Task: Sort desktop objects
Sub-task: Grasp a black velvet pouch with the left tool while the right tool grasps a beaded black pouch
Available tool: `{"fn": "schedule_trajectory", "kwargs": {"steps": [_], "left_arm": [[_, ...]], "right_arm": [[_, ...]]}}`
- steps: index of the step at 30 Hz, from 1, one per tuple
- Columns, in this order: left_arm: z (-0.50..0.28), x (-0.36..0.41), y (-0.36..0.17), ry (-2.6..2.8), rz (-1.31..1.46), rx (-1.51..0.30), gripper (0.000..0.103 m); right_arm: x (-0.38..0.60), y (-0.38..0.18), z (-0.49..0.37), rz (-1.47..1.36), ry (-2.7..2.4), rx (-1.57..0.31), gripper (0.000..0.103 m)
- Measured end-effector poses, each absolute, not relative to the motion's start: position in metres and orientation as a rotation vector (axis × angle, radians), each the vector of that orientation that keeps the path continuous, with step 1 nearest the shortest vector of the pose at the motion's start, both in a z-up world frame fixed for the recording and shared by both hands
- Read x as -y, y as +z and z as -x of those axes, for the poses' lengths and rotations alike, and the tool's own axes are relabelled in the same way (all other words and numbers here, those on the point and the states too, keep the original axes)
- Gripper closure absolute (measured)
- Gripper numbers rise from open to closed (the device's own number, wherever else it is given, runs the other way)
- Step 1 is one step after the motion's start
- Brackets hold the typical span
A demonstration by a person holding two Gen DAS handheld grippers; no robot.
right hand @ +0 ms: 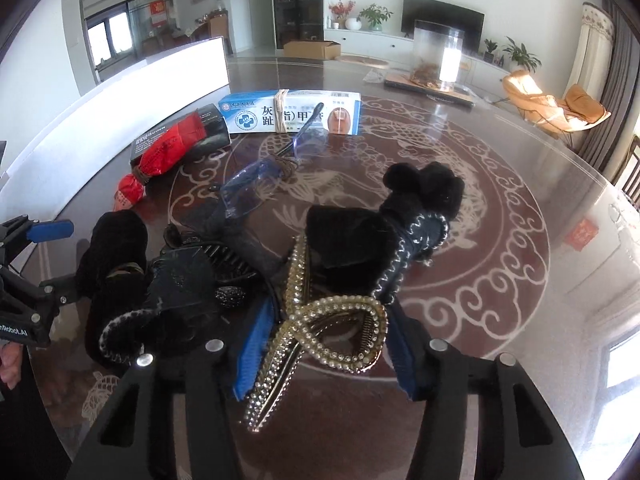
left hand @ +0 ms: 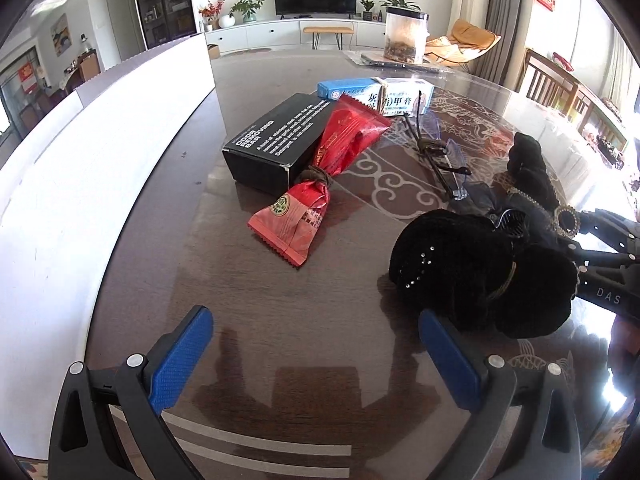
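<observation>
Left wrist view, left to right. A white panel [left hand: 100,152] is standing along the left edge of the desk [left hand: 340,272]. At upper centre a black box [left hand: 276,144] is lying with a red snack packet [left hand: 320,176] leaning on it, a cord knotted round the packet's waist; just behind, a blue-and-white medicine box [left hand: 376,94]. Right of these, folded glasses [left hand: 440,152]. At right, a black velvet hair accessory [left hand: 480,272] is filling the frame; probably light and soft, compressing under the pads. The left gripper [left hand: 316,356] is hovering low at the bottom of the frame, fingers spread wide, holding nothing, its right pad just beside the velvet; contact cannot be told.

Right wrist view. The rhinestone hair clip [right hand: 320,320] is sitting at lower centre between the blue pads of the right gripper [right hand: 324,344], which is pinching it across its looped gold body. Judgement: rigid metal, light, beaded surface likely slippery against the pads; the teeth could snag the velvet it is attached to. Best hold is across the loop, as here.
</observation>
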State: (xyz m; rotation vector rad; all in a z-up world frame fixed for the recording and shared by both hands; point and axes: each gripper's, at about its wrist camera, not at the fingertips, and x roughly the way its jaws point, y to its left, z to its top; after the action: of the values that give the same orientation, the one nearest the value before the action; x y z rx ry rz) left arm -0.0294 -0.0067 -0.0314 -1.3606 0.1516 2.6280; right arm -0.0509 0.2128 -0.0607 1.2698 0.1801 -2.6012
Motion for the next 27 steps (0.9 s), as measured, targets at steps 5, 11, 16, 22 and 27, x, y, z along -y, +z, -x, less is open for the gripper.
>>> {"fn": "schedule_trajectory", "kwargs": {"steps": [5,11,16,22,27], "left_arm": [[0.013,-0.013,-0.015,2.498,1.201,-0.151,0.0],[0.028,-0.021,-0.028,2.435,1.367,0.286,0.0],[0.037,-0.048,-0.034,2.514,1.455,0.256,0.0],[0.021,-0.014,-0.033,2.541,1.431,0.121,0.0],[0.015,0.021,-0.022,2.538,1.467,0.05,0.0]], "right_arm": [[-0.228,-0.059,0.032,-1.278,-2.647,-0.129,0.046],[-0.227,-0.059,0.032,-1.301,-2.676,-0.138,0.036],[-0.227,-0.06,0.034,-1.311,-2.669,-0.142,0.027],[-0.228,-0.06,0.034,-1.302,-2.642,-0.117,0.019],[-0.226,-0.062,0.036,-1.308,-2.644,-0.126,0.019]]}}
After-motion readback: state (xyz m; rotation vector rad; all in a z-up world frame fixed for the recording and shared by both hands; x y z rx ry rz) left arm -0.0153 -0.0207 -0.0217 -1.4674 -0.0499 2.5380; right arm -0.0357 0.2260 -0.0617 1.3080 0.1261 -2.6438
